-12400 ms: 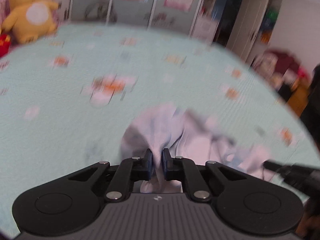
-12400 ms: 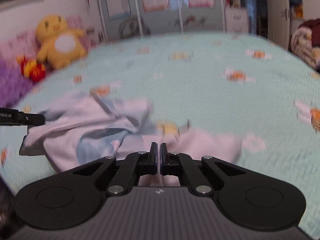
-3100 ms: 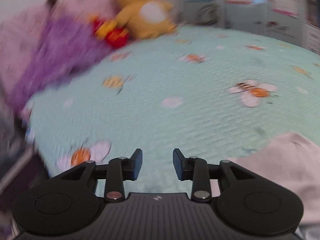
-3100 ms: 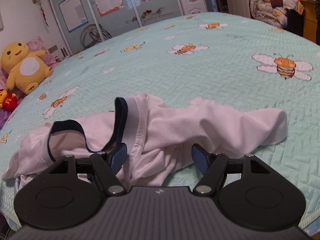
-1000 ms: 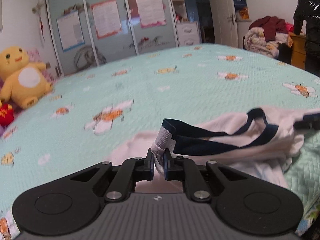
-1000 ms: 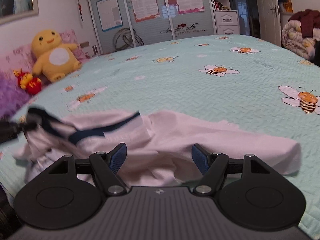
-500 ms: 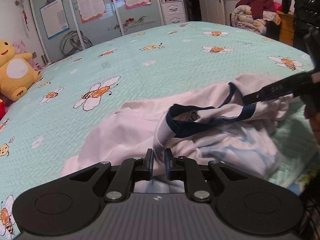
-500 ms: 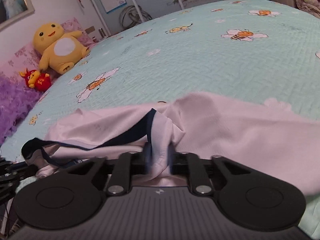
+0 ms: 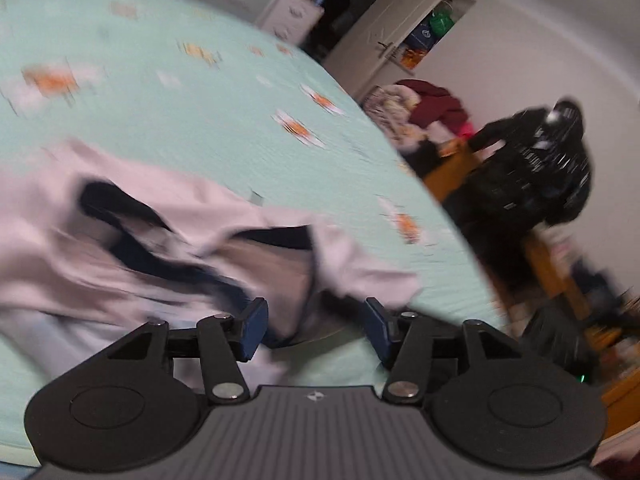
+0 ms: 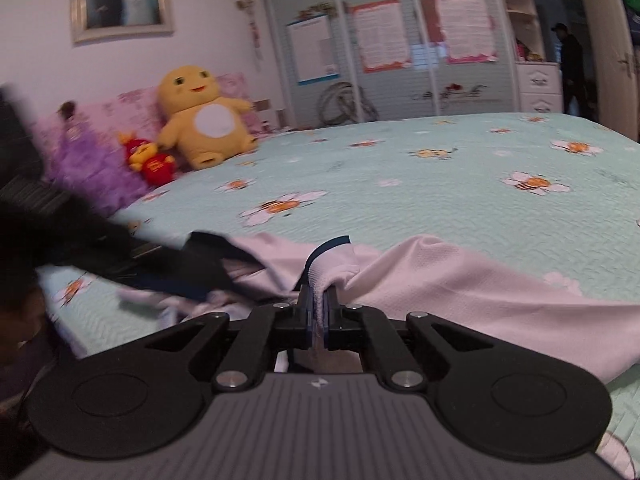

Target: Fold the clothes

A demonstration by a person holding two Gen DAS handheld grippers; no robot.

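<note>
White shirt (image 10: 460, 276) with navy trim, rumpled on bed (image 10: 400, 168) at six o'clock: right gripper (image 10: 318, 312) jaws clamped on its edge; left gripper (image 9: 314, 330) jaws opening, cloth loose between them.

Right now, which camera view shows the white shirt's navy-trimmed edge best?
The right wrist view. There the white shirt is sharp, and its navy-trimmed edge rises straight out of the shut right gripper. The left wrist view is motion-blurred: the trim shows only as dark smears beyond the opening left gripper, whose pads press nothing.
</note>
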